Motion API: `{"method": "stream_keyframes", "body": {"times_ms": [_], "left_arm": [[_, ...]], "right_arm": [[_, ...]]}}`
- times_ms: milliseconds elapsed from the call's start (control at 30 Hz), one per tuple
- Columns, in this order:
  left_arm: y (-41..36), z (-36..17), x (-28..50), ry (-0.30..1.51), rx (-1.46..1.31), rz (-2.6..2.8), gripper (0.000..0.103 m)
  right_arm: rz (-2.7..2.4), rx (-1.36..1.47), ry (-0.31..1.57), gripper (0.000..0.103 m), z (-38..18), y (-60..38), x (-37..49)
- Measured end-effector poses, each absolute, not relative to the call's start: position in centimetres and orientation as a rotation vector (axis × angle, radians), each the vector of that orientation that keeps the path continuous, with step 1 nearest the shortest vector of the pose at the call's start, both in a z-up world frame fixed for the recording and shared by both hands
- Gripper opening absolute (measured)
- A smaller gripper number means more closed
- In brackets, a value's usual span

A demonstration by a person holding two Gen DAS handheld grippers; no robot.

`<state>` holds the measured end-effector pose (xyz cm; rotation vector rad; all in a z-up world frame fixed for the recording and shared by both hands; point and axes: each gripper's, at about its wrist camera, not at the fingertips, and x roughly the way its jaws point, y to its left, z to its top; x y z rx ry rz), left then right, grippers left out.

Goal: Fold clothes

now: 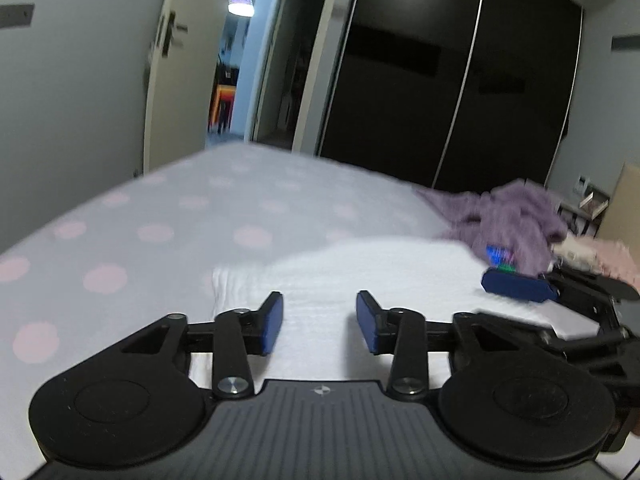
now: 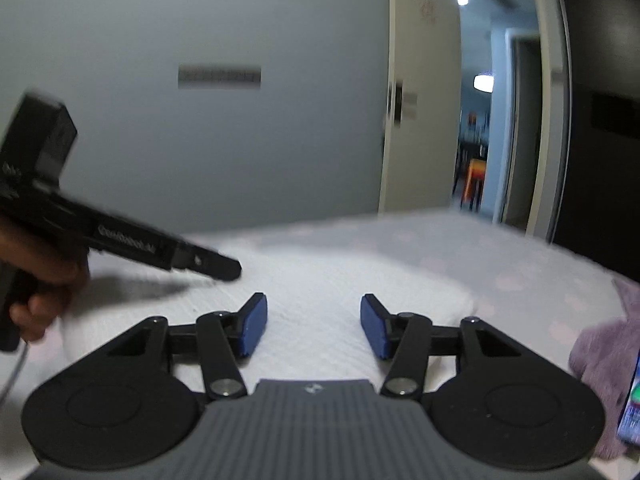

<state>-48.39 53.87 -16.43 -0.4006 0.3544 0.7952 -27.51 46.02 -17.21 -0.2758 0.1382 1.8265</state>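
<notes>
Both grippers hover w/ jaws apart, empty: left gripper, right gripper. White folded cloth lies flat on polka-dot bed, right under both. Purple garment bunched nearby.

The bed wears a pale sheet printed with faint pink dots. A white textured cloth lies flat on it, spread across the near part of the sheet. Beside the white cloth, toward the dark wardrobe side, a purple fuzzy garment sits in a rumpled heap, with a pink fluffy item just beyond it at the bed's edge.
</notes>
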Motion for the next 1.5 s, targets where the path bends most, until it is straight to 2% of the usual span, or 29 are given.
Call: {"method": "stream_keyframes", "body": {"times_ms": [200, 267, 300, 433, 567, 600, 700, 733, 800, 967, 1133, 1367, 1400, 1433, 1467, 1500], "left_arm": [[55.7, -16.0, -46.3, 0.388, -0.431, 0.716, 0.043], [56.5, -17.0, -44.7, 0.483, -0.408, 0.758, 0.034], [56.8, -17.5, -44.1, 0.52, -0.388, 0.798, 0.024], [58.2, -18.2, -45.7, 0.472, -0.438, 1.015, 0.024], [55.2, -17.0, -48.4, 0.353, -0.461, 1.075, 0.025], [54.4, -16.7, -49.1, 0.323, -0.467, 1.09, 0.03], [52.2, -15.8, -51.2, 0.232, -0.484, 1.133, 0.053], [51.4, -15.4, -51.9, 0.202, -0.489, 1.147, 0.057], [49.3, -15.0, -52.5, 0.176, -0.486, 1.161, 0.057], [44.0, -14.6, -52.3, 0.21, -0.452, 1.178, 0.057], [40.0, -14.7, -50.5, 0.297, -0.419, 1.168, 0.061], [35.3, -11.8, -48.6, 0.383, -0.342, 1.156, 0.064], [34.5, -11.4, -48.4, 0.392, -0.322, 1.171, 0.069], [33.7, -10.9, -48.1, 0.4, -0.312, 1.187, 0.073], [33.1, -10.6, -48.0, 0.405, -0.319, 1.204, 0.075], [32.5, -10.4, -47.8, 0.41, -0.327, 1.221, 0.075]], "right_arm": [[1.879, -0.318, 0.117, 0.06, -17.3, 44.8, -29.6], [1.868, -0.338, 0.125, 0.06, -18.2, 44.5, -29.7], [1.863, -0.344, 0.133, 0.06, -18.5, 44.3, -29.6], [1.855, -0.359, 0.153, 0.06, -19.6, 43.6, -28.8], [1.858, -0.357, 0.157, 0.061, -19.7, 43.0, -28.4], [1.858, -0.35, 0.162, 0.061, -19.5, 42.8, -28.3], [1.861, -0.266, 0.148, 0.061, -18.3, 41.6, -28.1], [1.874, -0.252, 0.128, 0.061, -18.0, 41.0, -28.1], [1.9, -0.234, 0.086, 0.062, -17.5, 39.9, -28.3], [1.865, -0.337, 0.139, 0.062, -19.2, 38.3, -28.4], [1.843, -0.327, 0.199, 0.07, -17.2, 36.9, -27.7], [1.743, -0.333, 0.315, 0.07, -14.3, 33.8, -27.4], [1.713, -0.338, 0.336, 0.072, -13.8, 33.3, -27.5], [1.683, -0.343, 0.357, 0.08, -13.2, 32.7, -27.7], [1.657, -0.354, 0.374, 0.088, -12.6, 32.5, -27.8], [1.641, -0.361, 0.376, 0.089, -11.9, 32.1, -28.0]]}}
